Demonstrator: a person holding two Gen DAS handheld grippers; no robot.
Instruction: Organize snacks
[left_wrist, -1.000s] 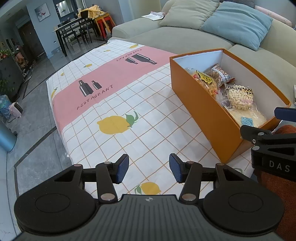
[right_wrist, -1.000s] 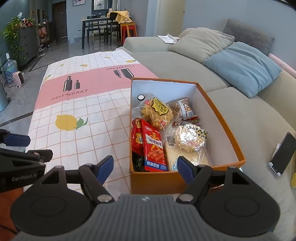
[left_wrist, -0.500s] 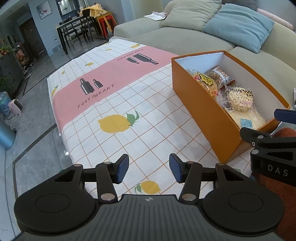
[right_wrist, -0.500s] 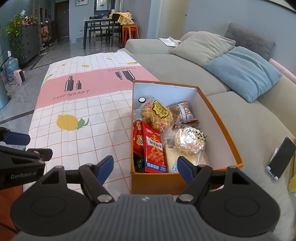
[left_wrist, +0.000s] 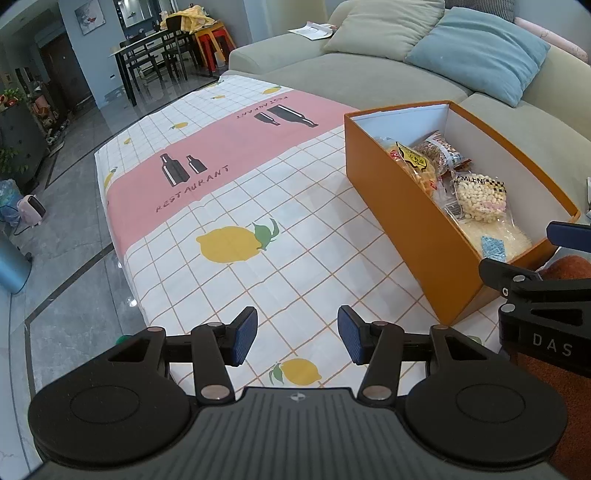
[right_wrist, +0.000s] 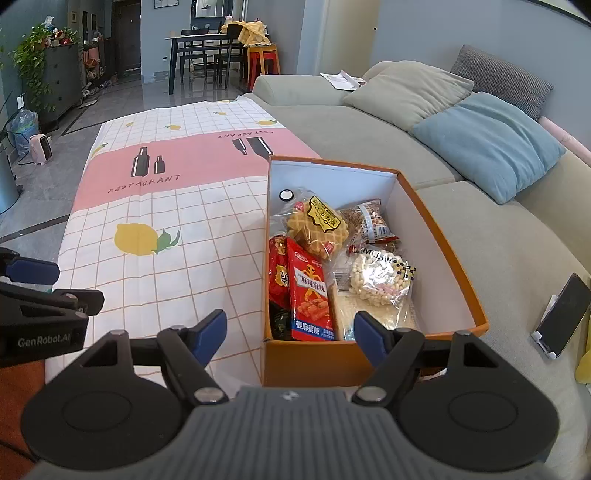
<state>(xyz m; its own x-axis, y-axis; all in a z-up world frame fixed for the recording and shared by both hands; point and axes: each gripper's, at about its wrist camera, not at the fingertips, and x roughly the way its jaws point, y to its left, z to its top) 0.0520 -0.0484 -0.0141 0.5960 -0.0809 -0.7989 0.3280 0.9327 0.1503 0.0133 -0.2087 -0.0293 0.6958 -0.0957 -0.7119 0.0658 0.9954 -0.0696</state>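
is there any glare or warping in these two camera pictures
Right wrist view: glare whitens the clear puffed-snack bag in the orange box; the frame edges bow. Left wrist view: the tablecloth grid lines curve, corners go black, focus looks sharp.

Matt cardboard box (right_wrist: 439, 236); glossy plastic snack bags (right_wrist: 308, 295); creased cloth tablecloth (left_wrist: 295, 240).

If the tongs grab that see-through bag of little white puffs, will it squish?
Probably. The puff bag is thin clear film that looks airy, so it should feel light and crinkly. Its glossy film might slip, and hard squeezing could crush the puffs. It rests loosely atop other packets in the orange box, so it should lift freely.
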